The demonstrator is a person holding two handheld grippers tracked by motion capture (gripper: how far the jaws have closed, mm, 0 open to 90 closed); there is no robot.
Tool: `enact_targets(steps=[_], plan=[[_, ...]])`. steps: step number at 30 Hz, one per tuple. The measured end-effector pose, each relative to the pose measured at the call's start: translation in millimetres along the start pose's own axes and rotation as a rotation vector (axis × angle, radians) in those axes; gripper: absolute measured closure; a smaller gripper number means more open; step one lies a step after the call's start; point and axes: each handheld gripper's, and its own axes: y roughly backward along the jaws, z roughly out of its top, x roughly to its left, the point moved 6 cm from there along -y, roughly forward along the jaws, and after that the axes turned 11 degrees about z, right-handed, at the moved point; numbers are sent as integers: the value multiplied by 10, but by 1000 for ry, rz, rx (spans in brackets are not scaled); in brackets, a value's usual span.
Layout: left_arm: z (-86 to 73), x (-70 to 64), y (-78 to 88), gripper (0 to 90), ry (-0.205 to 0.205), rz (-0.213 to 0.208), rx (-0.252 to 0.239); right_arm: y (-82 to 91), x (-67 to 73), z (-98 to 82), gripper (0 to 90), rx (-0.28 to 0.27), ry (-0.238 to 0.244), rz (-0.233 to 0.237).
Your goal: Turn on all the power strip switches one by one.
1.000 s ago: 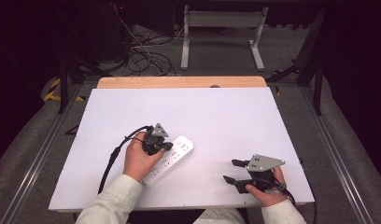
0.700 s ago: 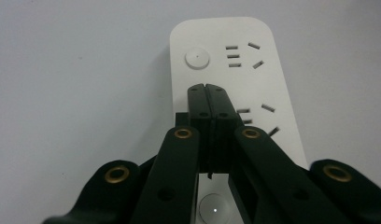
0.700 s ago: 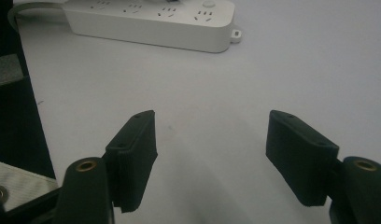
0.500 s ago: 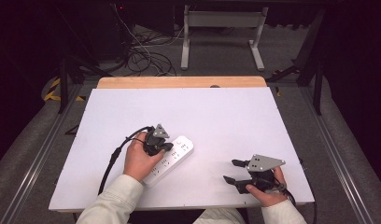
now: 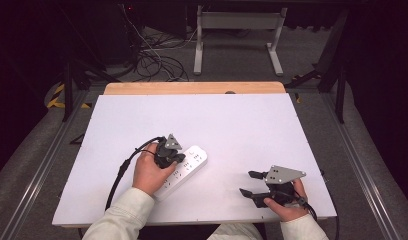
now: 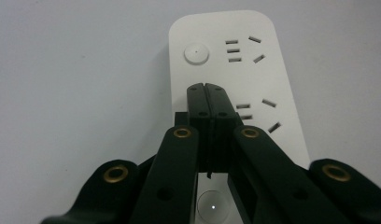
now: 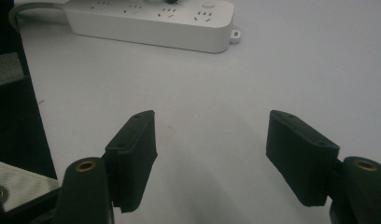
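A white power strip (image 5: 191,164) lies slantwise on the white table top (image 5: 232,120), left of the middle and near the front. My left gripper (image 5: 180,158) is over it with the jaws pressed together and nothing seen between them. In the left gripper view the shut tips (image 6: 208,87) sit over the strip (image 6: 282,88) just below its round button (image 6: 196,53), beside the socket slots; whether they touch it I cannot tell. My right gripper (image 5: 248,183) rests at the front right, open, pointing left. Its jaws (image 7: 211,116) stand wide over bare table, with the strip (image 7: 151,21) farther off.
A black cable (image 5: 123,167) trails from the left gripper back toward the front edge. A wooden strip (image 5: 192,88) borders the table's far side. Beyond it, loose cables (image 5: 157,65) and a metal stand (image 5: 237,30) are on the floor.
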Motion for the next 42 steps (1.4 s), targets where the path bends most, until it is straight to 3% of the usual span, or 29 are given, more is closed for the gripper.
enact_targets(steps=[4, 10, 12, 15, 22, 26, 35, 42], plan=[[-1, 6, -4, 900, 12, -8, 4, 0, 0, 1, 340, 2, 2, -2], [16, -9, -6, 900, 5, 18, 15, -8, 5, -1, 339, 5, -1, 4], [42, 0, 2, 900, -1, 24, -9, 3, 13, 11, 338, -1, 1, 5], [132, 3, 78, 900, 53, -15, -77, 15, 13, 14, 338, -5, 4, 2], [317, -2, 192, 900, 61, -35, -124, 23, -9, 4, 337, -7, 0, -1], [344, -7, 158, 900, 42, -18, -124, 25, -7, 5, 338, -7, 1, 0], [382, 39, -8, 900, 74, -25, -115, 15, -5, 3, 335, -5, 0, 4], [356, 64, -111, 900, 53, 1, -98, 19, -11, -1, 330, -7, 0, 5]])
